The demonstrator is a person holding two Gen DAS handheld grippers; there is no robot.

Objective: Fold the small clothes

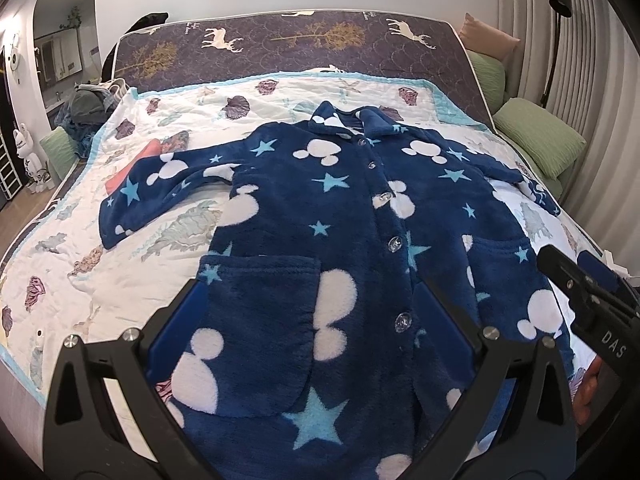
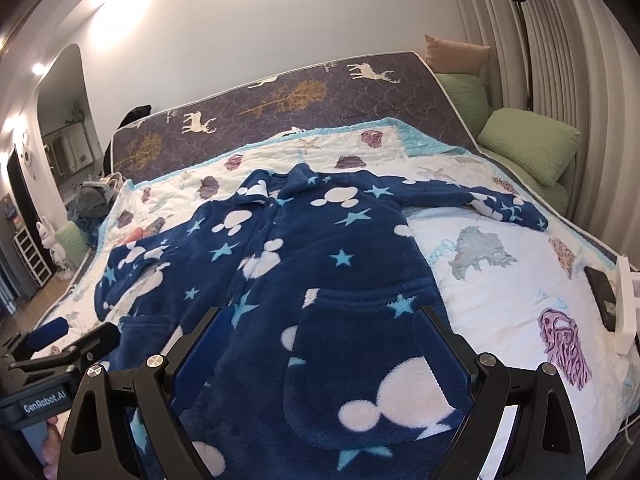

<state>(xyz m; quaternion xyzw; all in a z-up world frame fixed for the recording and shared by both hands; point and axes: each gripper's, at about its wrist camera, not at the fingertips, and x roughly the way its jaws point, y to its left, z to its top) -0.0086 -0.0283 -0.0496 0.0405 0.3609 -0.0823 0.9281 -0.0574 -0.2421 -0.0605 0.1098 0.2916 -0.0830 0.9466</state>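
Left wrist view: pyjama top lies flat; both our grippers gape, unladen; next, pinch the nine-o'clock sleeve.

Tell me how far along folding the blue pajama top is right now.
Done: the pajama top lies spread flat, buttoned, face up on the quilt, both sleeves out to the sides. In hand: nothing is gripped; the left gripper and right gripper are open over the hem end. Left: all the folding, since no fold shows in sleeves or body.
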